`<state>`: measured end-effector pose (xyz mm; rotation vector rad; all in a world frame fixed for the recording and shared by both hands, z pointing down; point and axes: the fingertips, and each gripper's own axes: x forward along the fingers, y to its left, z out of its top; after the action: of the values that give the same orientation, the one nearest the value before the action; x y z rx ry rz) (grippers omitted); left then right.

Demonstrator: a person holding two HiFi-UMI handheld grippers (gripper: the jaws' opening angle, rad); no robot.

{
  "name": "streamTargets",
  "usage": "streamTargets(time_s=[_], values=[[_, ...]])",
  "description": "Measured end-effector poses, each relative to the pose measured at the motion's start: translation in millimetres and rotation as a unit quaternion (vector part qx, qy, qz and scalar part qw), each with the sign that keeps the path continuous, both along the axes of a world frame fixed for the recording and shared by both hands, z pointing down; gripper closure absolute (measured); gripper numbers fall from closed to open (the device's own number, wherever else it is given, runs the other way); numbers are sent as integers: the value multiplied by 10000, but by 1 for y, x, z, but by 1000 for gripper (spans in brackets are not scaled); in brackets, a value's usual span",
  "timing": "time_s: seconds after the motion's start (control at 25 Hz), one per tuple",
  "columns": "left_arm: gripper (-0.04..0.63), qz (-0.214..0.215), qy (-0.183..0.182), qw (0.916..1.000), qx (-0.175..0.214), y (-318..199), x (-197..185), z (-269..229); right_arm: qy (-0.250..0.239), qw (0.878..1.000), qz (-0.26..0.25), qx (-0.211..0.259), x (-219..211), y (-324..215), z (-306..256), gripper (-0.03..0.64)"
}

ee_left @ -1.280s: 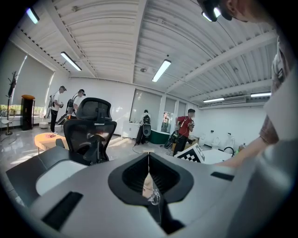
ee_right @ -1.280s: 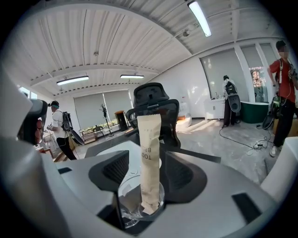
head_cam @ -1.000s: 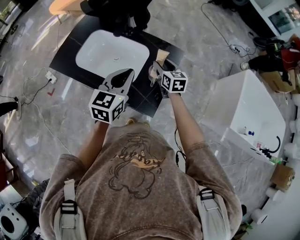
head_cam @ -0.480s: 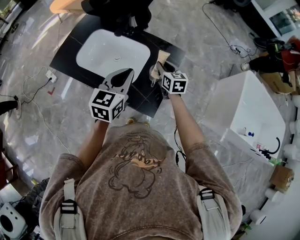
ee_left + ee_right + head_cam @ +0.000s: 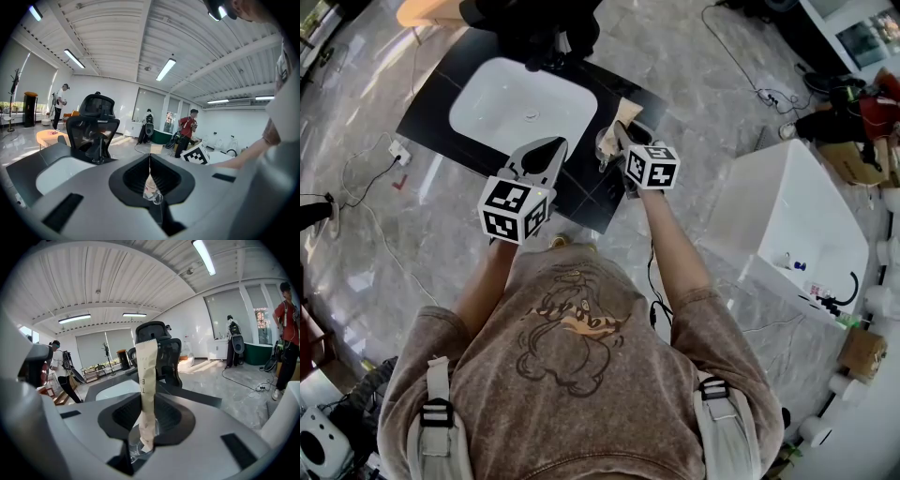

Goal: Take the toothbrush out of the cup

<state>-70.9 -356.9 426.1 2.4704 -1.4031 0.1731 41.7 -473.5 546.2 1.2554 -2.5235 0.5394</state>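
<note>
Right gripper [image 5: 146,404]: the 2 jaws have just been closing and now pinch the toothbrush [image 5: 146,371], which is inside a cream paper wrapper; its print is too small to read. The wrapper stands upright between the jaws and rises above them at frame centre. Its lower end reaches into the cup [image 5: 140,449], a clear glass just below the jaws.

Left gripper [image 5: 150,158]: the 2 jaws are together with nothing between them. The cup shows beyond them through the opening at the jaw base, lower centre of the left gripper view.

Head view, by size:
- Floor [image 5: 694,56]: grey marble, fills the frame around everything else.
- Person's brown T-shirt [image 5: 572,347]: takes up the lower half of the frame, with both forearms reaching up toward centre.
- Counter [image 5: 436,103]: black slab, running from upper left to centre.
- White cabinet [image 5: 787,216]: right of centre, well apart from the counter.
- Sink [image 5: 525,108]: white basin set in the counter.
- Office chair [image 5: 534,23]: black, at the top edge, just beyond the counter.
- Left gripper: centre left, over the counter's near edge and apart from the cup.
- Right gripper: just right of it, with its tip at the cup.
- Cup: stands on the counter just right of the sink.
- Toothbrush: the wrapper end pokes out above the cup, toward upper right.
</note>
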Motion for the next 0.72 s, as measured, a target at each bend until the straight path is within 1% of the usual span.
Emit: streamTargets(time_s=[0.2,0.52,0.72], values=[[578,46,10,10000,-39,-1,3,5,-24,9997,-60,234,2,2,-23,522],[578,84,93,9999,-72,-2,4,4,-172,9963,68,844,19,15,-100,523],[578,144,163,9997,-110,-3,6,7,-213,9944,163,1018,29,29,-132,523]])
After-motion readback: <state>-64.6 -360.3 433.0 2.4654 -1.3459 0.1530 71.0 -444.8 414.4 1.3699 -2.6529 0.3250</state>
